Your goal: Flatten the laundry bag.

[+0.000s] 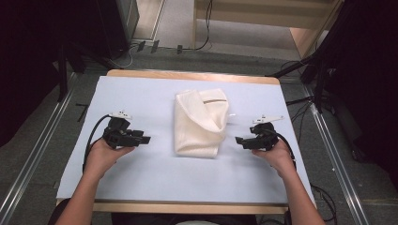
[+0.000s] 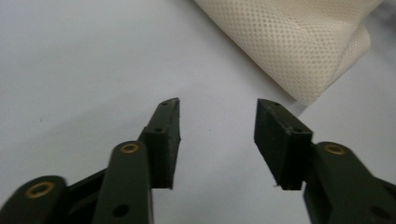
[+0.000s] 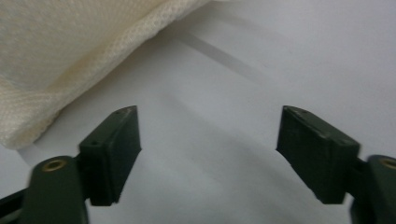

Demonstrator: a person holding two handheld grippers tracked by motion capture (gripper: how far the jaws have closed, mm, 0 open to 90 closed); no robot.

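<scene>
Resting low over the pale blue table cover (image 1: pixel 141 178), the left gripper (image 1: pixel 144 139) and the right gripper (image 1: pixel 239 139) point inward at each other, each held in one of the person's hands at the near half of the table. Both sets of jaws stand apart with nothing between them. In the left gripper view the bare cover lies between and just ahead of the left gripper (image 2: pixel 217 122); the folded cream mesh cloth (image 2: pixel 299 42) lies beyond and to the right of its tips, apart from them. In the right gripper view the cloth (image 3: pixel 60 60) lies ahead and to the left of the right gripper (image 3: pixel 208 128), also untouched. In the high view the cloth (image 1: pixel 199 124) sits between the two grippers, extending farther from the person than either.
</scene>
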